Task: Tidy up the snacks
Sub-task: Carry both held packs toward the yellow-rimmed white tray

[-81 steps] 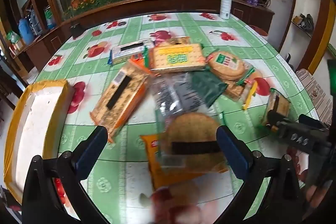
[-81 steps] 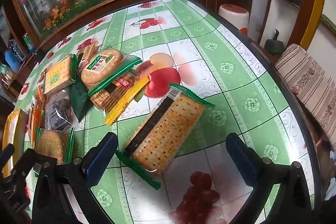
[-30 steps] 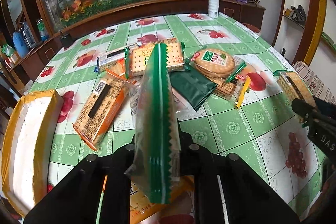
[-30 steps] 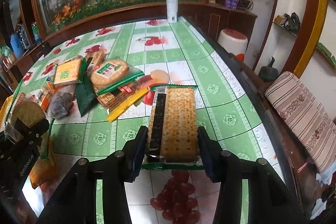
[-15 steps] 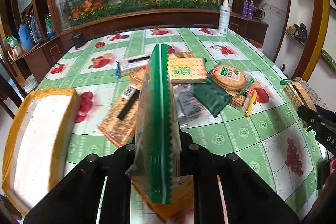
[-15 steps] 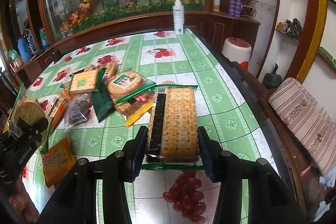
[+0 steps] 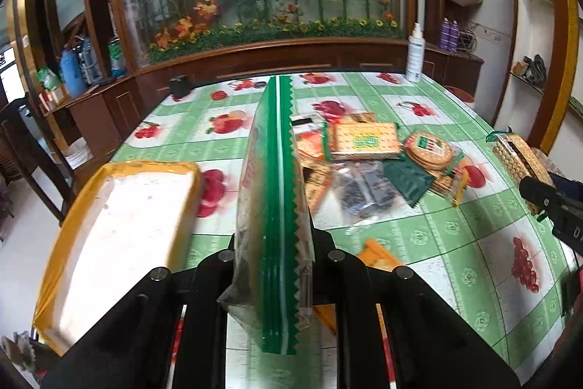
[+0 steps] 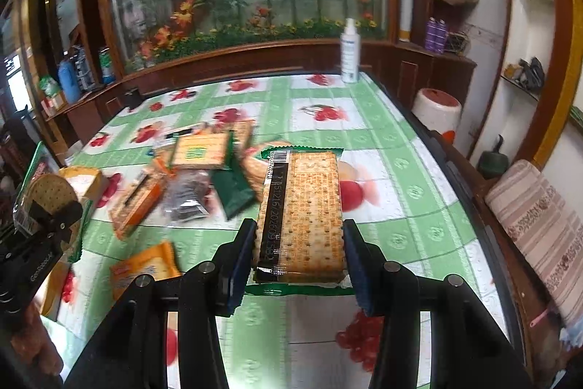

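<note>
Both grippers loaded, both lifted off the table (image 7: 455, 228). Left gripper (image 7: 275, 245) is clamped on a round-cracker pack (image 7: 277, 206), held on edge with the green serrated seam facing the camera; right gripper (image 8: 298, 245) is clamped on a square-cracker pack (image 8: 302, 210), held flat by its long sides, barcode strip on the left. The yellow-rimmed tray (image 7: 120, 228) sits just left of the left gripper's pack, looks empty, likely the drop spot. The rest of the snack pile (image 7: 371, 155) lies mid-table, well apart from the tray. Judged step: carry to tray. To do it well, the person should swing the left pack fully over the tray's white floor, lower it before opening, and lay it flat rather than on edge so it won't roll or tip over the rim. The right pack should go in second, alongside rather than on top. Wrappers look slick and crackers brittle, so no extra squeeze.
</note>
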Tool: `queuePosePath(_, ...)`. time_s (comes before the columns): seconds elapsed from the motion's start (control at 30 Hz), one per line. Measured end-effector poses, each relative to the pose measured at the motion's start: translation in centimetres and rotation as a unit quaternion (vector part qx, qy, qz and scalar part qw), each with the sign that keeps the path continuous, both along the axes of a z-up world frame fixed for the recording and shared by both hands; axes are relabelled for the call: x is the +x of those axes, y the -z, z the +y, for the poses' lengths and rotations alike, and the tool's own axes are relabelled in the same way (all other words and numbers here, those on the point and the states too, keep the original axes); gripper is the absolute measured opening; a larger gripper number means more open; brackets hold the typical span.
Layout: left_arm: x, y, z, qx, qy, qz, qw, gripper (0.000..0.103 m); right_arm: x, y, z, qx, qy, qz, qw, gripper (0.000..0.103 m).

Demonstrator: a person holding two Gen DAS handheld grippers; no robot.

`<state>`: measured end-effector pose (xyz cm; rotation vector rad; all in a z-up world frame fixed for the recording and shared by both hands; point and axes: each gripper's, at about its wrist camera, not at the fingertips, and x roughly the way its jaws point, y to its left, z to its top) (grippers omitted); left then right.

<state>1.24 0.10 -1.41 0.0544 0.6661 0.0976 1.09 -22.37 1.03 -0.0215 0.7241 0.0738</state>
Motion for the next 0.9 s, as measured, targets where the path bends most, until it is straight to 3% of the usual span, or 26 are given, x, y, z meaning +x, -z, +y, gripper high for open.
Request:
queuePosePath(0.6, -3.0, -0.9, 7.9, -0.005, -0.078, -0.023, 0.9967, 0.013, -2.0, -1.8, 10.3, -0.002, -0.105, -0.014, 0.994, 0.048)
queuePosePath(0.9, -5.5, 0.5, 15.5, -0.01, -0.153, -0.008, 0.9882, 0.014, -2.1, -0.1, 19.1, 0.054, -0.214, 0.023, 0.975, 0.048)
